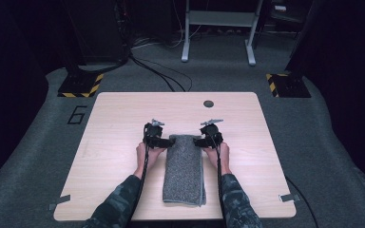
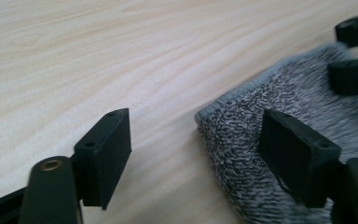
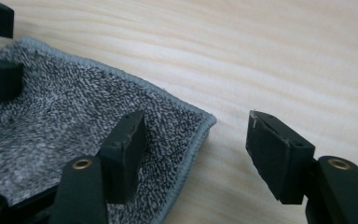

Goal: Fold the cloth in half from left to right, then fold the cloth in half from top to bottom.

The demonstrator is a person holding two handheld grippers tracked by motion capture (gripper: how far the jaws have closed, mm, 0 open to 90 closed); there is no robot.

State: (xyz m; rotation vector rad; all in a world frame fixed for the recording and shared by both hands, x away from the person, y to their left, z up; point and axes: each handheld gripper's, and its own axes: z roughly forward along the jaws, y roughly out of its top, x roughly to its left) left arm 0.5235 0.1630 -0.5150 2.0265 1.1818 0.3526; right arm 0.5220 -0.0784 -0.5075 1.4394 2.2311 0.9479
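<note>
Left gripper (image 2: pixel 196 149) and right gripper (image 3: pixel 196 144), both spread, straddle folded grey towel's (image 1: pixel 184 171) far corners on tabletop (image 1: pixel 114 123); grasp pending, next: close.

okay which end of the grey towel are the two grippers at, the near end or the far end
The far end of the towel, away from the person. The left gripper and right gripper each straddle a far corner, jaws open; the near end lies untouched by the table edge.

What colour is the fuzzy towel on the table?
Speckled grey and white, with a plain grey edge; the towel shows best in the right gripper view.
</note>
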